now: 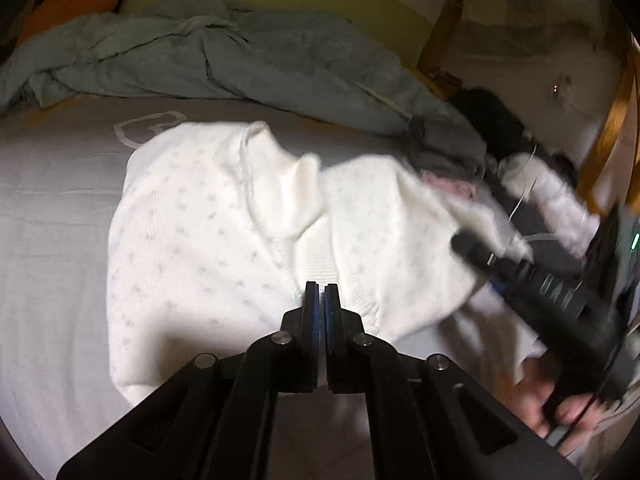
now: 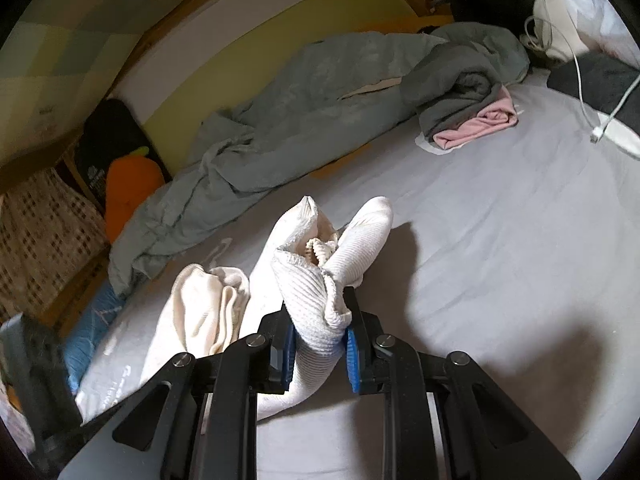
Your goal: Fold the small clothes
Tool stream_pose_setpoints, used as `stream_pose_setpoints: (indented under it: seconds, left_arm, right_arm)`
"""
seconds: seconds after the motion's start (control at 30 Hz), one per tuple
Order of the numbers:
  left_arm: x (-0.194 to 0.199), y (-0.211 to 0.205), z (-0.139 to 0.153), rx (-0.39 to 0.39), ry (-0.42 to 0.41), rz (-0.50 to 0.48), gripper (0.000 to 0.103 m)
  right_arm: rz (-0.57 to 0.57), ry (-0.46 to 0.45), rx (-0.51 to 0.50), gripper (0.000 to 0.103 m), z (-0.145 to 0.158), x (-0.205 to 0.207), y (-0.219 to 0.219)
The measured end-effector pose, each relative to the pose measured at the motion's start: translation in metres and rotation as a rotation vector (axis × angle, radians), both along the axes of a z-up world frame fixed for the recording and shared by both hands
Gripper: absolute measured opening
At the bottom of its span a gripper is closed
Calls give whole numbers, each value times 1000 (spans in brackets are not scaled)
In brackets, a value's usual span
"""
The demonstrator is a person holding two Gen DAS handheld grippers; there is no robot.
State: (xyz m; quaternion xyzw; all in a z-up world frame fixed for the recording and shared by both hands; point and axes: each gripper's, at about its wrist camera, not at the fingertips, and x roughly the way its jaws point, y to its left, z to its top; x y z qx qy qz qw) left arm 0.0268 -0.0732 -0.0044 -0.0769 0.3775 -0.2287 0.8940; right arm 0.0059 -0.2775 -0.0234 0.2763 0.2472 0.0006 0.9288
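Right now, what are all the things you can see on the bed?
White garment: one, white with faint dots, spread mid-bed.
Blanket: one, grey-blue, crumpled along the far side.
Grey cloth: one, on the pink cloth.
Pink cloth: one, folded, far right.
Cable: one, white, far right corner.
Plush carrot: one, orange, beside the bed.
Left gripper: black, shut at the garment's hem.
Right gripper: black, shut on ribbed white fabric.
Hand: one, holding the right gripper.

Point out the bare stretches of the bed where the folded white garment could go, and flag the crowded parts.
Free: the grey sheet right of the white garment, short of the pink-and-grey pile; also left of the garment in the left wrist view. Crowded: the rumpled blue-grey blanket along the wall, and the cable and dark clothes far right.
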Motion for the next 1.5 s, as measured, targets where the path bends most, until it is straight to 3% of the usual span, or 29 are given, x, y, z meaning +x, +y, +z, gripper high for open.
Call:
stream_pose_setpoints:
  seconds: [0.1, 0.17, 0.3, 0.37, 0.43, 0.53, 0.57, 0.63, 0.7, 0.77, 0.87, 0.93, 0.97, 1.0, 1.13, 1.23, 1.27, 1.3, 1.37, 1.5]
  left_arm:
    - [-7, 14, 14, -51, -4, 29, 1]
    - [-23, 30, 39, -96, -79, 50, 1]
    - [-50, 71, 82, -90, -221, 173, 12]
    - [-59, 98, 96, -132, -268, 216, 16]
    - [-65, 115, 103, -113, -303, 260, 17]
    - [-69, 142, 101, -115, -303, 332, 19]
    - [-68, 150, 97, -131, -288, 334, 19]
    - [-68, 159, 88, -136, -282, 324, 19]
    - [-75, 157, 81, -44, -315, 320, 19]
    - [-67, 152, 79, -3, -311, 291, 19]
    - [-59, 158, 77, -151, -238, 188, 21]
    - [-40, 156, 79, -270, -172, 103, 38]
    - [-25, 152, 79, -316, -129, 55, 53]
    - [-9, 145, 78, -336, -78, 12, 54]
    - [55, 115, 68, -264, 115, -55, 54]
    - [86, 93, 50, -262, 245, -111, 48]
    - [88, 89, 46, -265, 257, -118, 24]
    - [88, 86, 46, -265, 259, -119, 10]
    - [79, 86, 57, -269, 200, -109, 9]
    - [54, 83, 79, -145, 93, -39, 9]
  right_arm:
    - [7, -4, 6, 21, 9, 1, 4]
    - [30, -36, -12, 21, 23, 0, 11]
    - [121, -174, -193, 21, 65, -10, 56]
    - [180, -228, -271, 21, 77, -13, 88]
    - [253, -258, -369, 21, 81, -14, 128]
    - [354, -225, -619, 21, 58, -11, 196]
    - [378, -196, -741, 21, 40, -11, 221]
    - [398, -157, -875, 21, 14, -11, 245]
    - [386, -164, -985, 21, -5, -18, 259]
    - [397, -162, -975, 21, -4, -22, 260]
    - [415, -151, -906, 21, 3, -22, 251]
    - [410, -160, -890, 22, 4, -21, 245]
    - [404, -166, -868, 22, 3, -23, 242]
    - [392, -176, -831, 22, 2, -24, 239]
    - [364, -203, -675, 22, 2, -30, 220]
    - [374, -222, -653, 22, 4, -36, 214]
    - [378, -227, -654, 22, 4, -37, 213]
    - [379, -230, -654, 22, 4, -38, 211]
    - [380, -238, -660, 22, 6, -40, 210]
    - [382, -293, -699, 22, 8, -51, 216]
